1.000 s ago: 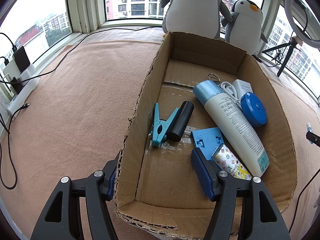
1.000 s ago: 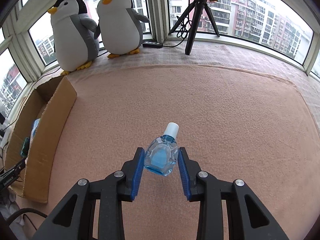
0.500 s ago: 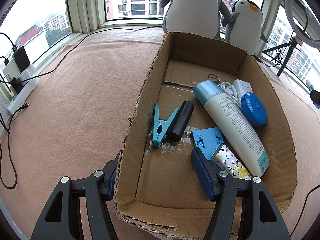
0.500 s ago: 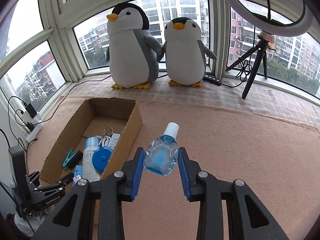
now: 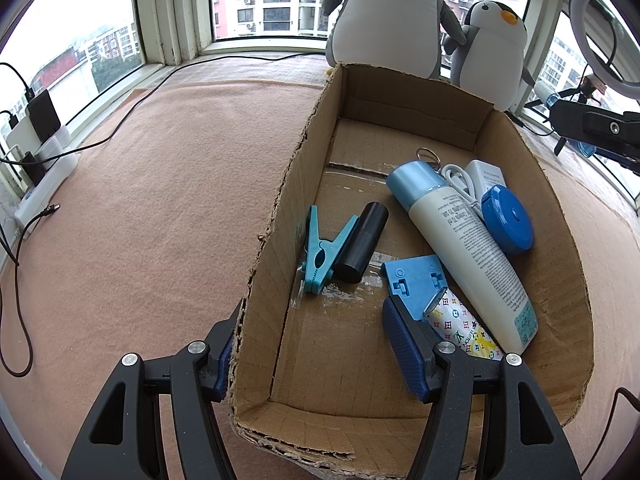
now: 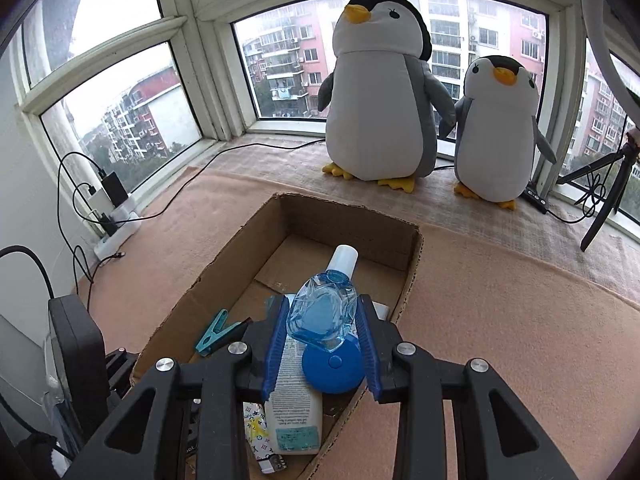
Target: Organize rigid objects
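Your R gripper (image 6: 322,322) is clamped on the small blue bottle (image 6: 323,312), white cap pointing up-frame, long axis running along the fingers. In the R wrist view it hangs over the cardboard box (image 6: 414,270), directly above the blue round case (image 6: 334,370) and the lotion bottle (image 6: 296,396) at lower center. So the drop spot lies straight below; bare box floor shows up-frame, toward the far wall. Your L gripper (image 5: 316,354) is spread wide, astride the box's near-left wall, one finger (image 5: 404,350) inside, gripping nothing. R arm does the placing, I'd judge.
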The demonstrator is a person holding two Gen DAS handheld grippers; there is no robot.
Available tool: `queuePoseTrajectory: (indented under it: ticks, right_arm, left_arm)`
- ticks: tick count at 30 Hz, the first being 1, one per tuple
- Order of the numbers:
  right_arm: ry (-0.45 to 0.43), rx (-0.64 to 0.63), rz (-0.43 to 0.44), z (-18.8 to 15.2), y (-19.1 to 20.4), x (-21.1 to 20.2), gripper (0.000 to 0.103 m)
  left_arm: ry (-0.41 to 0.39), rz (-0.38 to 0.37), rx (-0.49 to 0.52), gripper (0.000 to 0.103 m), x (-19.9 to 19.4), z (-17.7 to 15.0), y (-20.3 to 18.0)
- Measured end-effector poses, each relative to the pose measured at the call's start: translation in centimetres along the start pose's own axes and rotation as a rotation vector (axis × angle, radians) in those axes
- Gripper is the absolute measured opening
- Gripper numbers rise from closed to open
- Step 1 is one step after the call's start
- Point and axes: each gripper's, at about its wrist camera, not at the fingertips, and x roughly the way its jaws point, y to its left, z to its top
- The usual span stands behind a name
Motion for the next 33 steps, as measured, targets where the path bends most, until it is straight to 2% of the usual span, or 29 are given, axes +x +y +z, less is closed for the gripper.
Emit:
queuePoseTrajectory:
  ticks: [6,10,11,14,15,29,33]
  right_arm:
    - [0.052,-0.027,0.037,-0.3,1.4,2.1,0.031]
    - [0.056,-0.023,0.035,-0.4,1.5,2.5,0.031]
    - [0.056,-0.025,0.033,-0.4,1.5,2.5,0.034]
    - [0.046,-0.022,0.02,-0.4,1.3,2.1,0.054]
    - [0.043,-0.018,0.02,-0.5,1.2,1.9,0.056]
    - [0.036,0.016,-0.036,-2.0,-0.9,-0.6,0.056]
    - [0.022,0.032,-0.056,-2.7,-1.8,-2.0,0.06]
  left_arm:
    - [0.0,-0.001,-0.002,0.068,0.0,0.0,0.0]
    - [-0.001,-0.001,-0.001,0.068,0.0,0.0,0.0]
    - [-0.001,-0.001,-0.002,0.068,0.0,0.0,0.1]
    - [0.0,-0.001,-0.001,0.068,0.0,0.0,0.1]
    - [0.0,0.0,-0.001,0.068,0.0,0.0,0.0]
    - [0.002,0.004,0.006,0.068,0.0,0.1,0.0]
    - [0.003,0.008,0.012,0.067,-0.1,0.2,-0.1]
